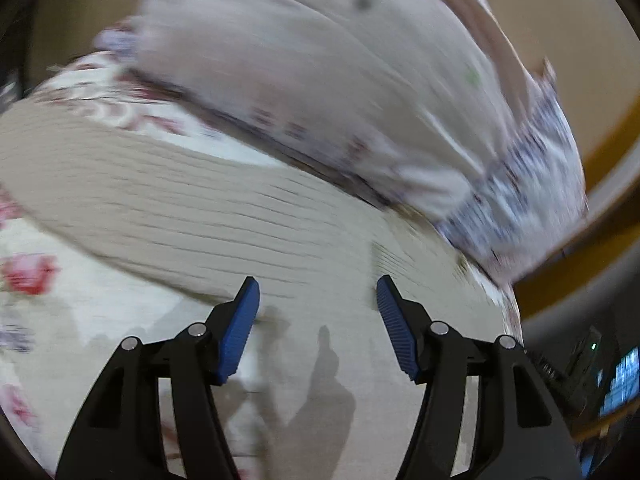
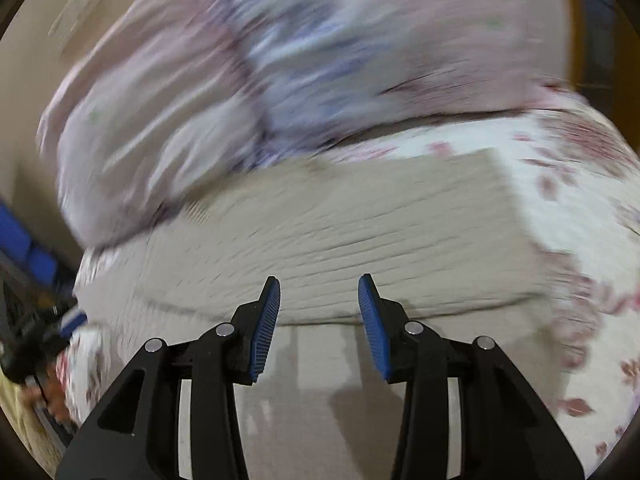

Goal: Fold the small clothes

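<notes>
On the bed, a floral sheet spreads widest, white with red flowers. Pillows in pale patterned cases are heaped toward twelve o'clock in both views. Against them lies a beige ribbed garment, folded flat, its near edge toward six o'clock. The left gripper hangs released over the cloth, nothing between its blue pads. The right gripper is likewise parted and empty.

The right tool hangs open and empty above a folded beige garment.
</notes>
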### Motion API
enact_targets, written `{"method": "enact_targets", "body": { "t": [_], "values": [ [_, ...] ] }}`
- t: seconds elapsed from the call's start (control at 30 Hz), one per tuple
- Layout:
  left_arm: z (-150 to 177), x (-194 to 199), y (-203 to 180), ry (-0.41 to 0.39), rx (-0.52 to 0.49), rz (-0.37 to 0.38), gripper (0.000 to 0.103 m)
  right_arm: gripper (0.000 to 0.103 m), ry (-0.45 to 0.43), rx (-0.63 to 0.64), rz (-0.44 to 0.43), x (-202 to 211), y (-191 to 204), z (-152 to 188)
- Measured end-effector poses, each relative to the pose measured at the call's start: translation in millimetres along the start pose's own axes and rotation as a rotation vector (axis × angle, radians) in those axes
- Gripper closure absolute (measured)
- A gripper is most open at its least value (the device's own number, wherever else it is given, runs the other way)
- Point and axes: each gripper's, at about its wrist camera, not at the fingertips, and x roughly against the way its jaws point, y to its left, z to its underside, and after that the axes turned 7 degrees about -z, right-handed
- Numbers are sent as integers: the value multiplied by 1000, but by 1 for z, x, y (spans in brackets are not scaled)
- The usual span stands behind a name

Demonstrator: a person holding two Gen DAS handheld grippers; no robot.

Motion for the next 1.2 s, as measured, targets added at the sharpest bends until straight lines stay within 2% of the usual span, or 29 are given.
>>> {"method": "enact_targets", "body": {
  "t": [0.13,0.27,0.3,0.43,0.63,0.8,1.0,1.07,1.13,1.2],
  "values": [
    [-5,16,49,-40,123,-73,42,60,69,128,15,-38,35,-2],
    [-14,25,90,-74,238,-136,42,58,116,140,23,-64,44,1],
    [-15,25,97,-74,258,-140,43,55,148,141,30,-72,44,3],
    [-17,21,127,-58,379,-144,44,46,131,192,41,-70,53,9],
    [-26,21,150,-97,463,-125,45,43,135,161,10,-64,50,7],
    [-35,19,167,-115,530,-118,58,40,132,168,7,-63,53,6],
    [-39,17,184,-123,605,-104,80,40,132,139,-22,-60,49,4],
    [-40,15,190,-118,629,-107,93,40,132,132,-32,-58,48,5],
    [-42,13,193,-115,640,-101,96,40,131,123,-43,-55,46,5],
    [-45,19,184,-148,626,-96,97,40,126,111,-55,-52,44,6]
  ]
}}
